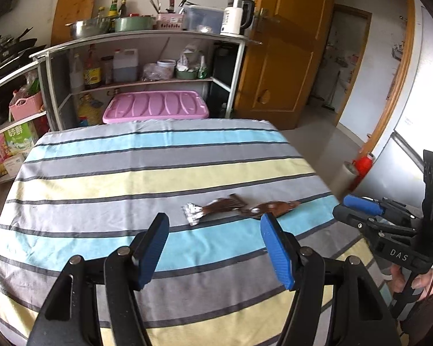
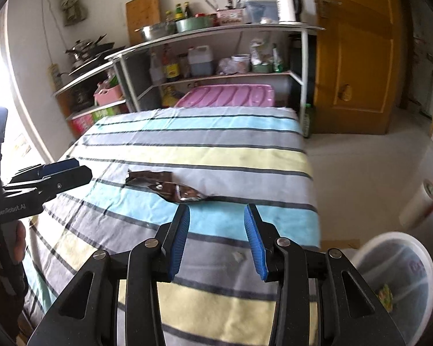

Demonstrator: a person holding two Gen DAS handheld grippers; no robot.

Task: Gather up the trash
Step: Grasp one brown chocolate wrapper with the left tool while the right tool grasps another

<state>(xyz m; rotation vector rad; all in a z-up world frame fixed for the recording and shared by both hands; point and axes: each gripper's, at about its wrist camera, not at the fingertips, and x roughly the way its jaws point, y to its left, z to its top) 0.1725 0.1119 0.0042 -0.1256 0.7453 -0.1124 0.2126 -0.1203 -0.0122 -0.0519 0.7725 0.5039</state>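
On the striped cloth (image 2: 231,155) two brown wrappers (image 2: 170,189) lie touching; right gripper (image 2: 216,219) and left gripper (image 1: 215,225), both wide and empty, should straddle one wrapper, then bin (image 2: 401,262) it.

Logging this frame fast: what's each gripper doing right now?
Left gripper: open, holding nothing.
Right gripper: open, holding nothing; the wrappers lie on the table ahead.
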